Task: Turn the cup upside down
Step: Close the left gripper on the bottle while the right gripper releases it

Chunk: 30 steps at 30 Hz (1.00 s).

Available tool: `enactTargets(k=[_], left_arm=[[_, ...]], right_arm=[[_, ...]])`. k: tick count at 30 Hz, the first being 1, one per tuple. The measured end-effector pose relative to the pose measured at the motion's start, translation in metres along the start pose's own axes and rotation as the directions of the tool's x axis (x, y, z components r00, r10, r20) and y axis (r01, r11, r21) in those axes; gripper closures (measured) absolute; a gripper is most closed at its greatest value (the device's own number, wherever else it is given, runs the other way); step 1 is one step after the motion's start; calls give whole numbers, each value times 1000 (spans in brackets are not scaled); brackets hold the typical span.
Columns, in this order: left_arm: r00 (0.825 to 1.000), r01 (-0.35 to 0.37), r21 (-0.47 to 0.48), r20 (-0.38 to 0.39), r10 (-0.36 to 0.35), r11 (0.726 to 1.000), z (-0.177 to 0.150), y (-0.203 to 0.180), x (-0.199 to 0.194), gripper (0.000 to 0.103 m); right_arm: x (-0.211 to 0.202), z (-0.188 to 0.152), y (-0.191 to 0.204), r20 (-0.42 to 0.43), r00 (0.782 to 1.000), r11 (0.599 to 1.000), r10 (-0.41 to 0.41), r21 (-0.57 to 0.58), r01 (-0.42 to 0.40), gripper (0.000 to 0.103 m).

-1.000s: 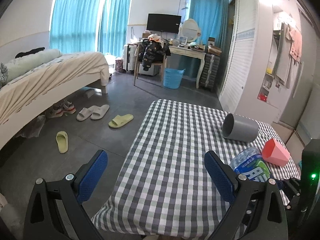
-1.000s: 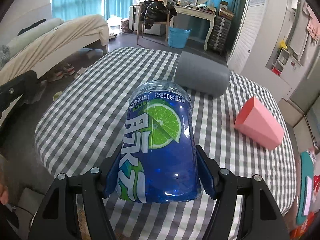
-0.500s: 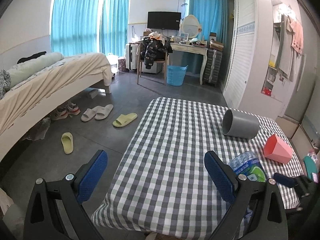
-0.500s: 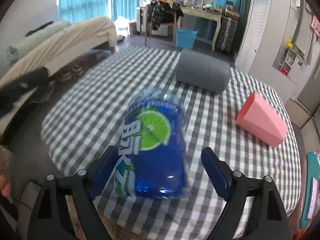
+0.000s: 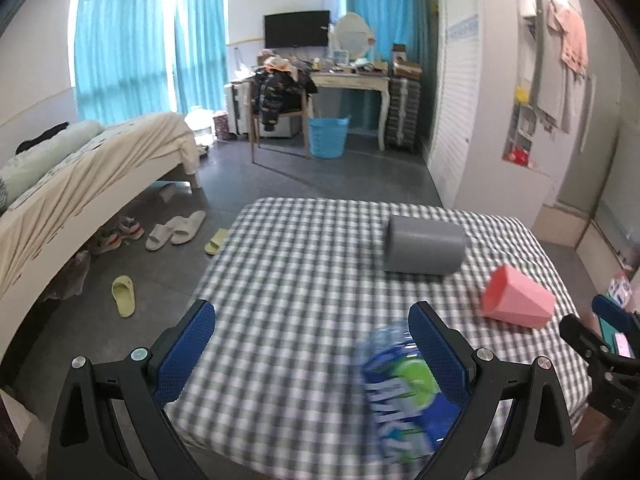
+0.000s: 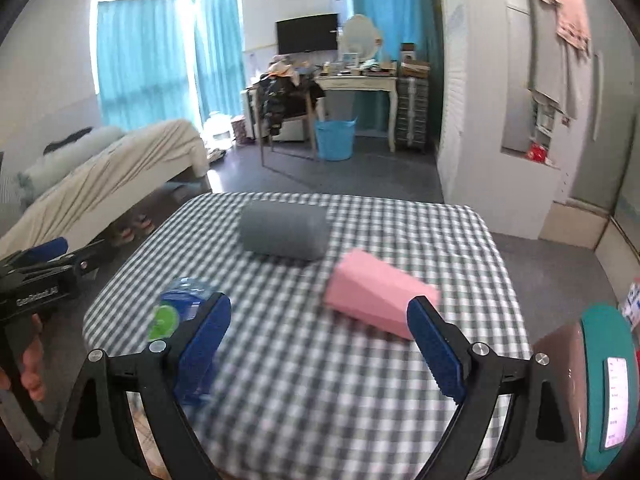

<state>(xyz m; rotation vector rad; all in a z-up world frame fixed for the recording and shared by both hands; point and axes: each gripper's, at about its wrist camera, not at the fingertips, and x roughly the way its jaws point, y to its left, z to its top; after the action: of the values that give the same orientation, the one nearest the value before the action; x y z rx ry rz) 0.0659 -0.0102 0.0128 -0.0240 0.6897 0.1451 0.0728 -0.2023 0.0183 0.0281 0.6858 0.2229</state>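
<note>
A blue bottle-cup with a lime label (image 5: 404,392) stands on the checked table (image 5: 288,280), base up, near the front edge; it also shows in the right wrist view (image 6: 180,312). A grey cup (image 5: 424,250) (image 6: 284,232) and a pink cup (image 5: 518,298) (image 6: 376,300) lie on their sides farther back. My left gripper (image 5: 312,352) is open and empty, left of the blue cup. My right gripper (image 6: 320,344) is open and empty, in front of the pink cup, the blue cup behind its left finger.
A teal phone (image 6: 608,384) lies off the table's right side. A bed (image 5: 80,176) and slippers (image 5: 176,230) are on the left floor. A chair, desk and blue basket (image 5: 328,136) stand at the back.
My right gripper opened and let go of the blue cup, then drew back to the right. The cup now stands on the table. My left gripper swung right.
</note>
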Motion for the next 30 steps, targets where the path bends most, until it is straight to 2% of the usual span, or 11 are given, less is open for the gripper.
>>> enactTargets(k=[4, 7, 13, 23, 25, 28, 30], left_arm=[[997, 26, 29, -76, -24, 999, 4, -29, 14, 3], [986, 37, 29, -165, -32, 999, 1, -42, 33, 3], [962, 30, 16, -273, -25, 999, -5, -51, 62, 3], [923, 44, -30, -380, -52, 999, -9, -48, 94, 5], [913, 62, -34, -401, -70, 998, -10, -49, 97, 12], [893, 81, -48, -440, -94, 996, -12, -50, 105, 28], [891, 87, -52, -442, -102, 995, -11, -50, 106, 28]], right_arm=[[4, -3, -29, -9, 1000, 999, -4, 40, 5, 13], [7, -7, -45, -22, 1000, 998, 0, 63, 2, 13], [21, -17, -60, -52, 999, 995, 8, 102, -2, 13], [41, -23, -73, -75, 997, 992, 16, 127, -6, 13], [43, -24, -75, -78, 997, 991, 14, 133, -4, 13], [45, -25, -75, -83, 997, 990, 11, 140, 1, 13], [46, -25, -76, -84, 996, 990, 11, 142, 1, 13]])
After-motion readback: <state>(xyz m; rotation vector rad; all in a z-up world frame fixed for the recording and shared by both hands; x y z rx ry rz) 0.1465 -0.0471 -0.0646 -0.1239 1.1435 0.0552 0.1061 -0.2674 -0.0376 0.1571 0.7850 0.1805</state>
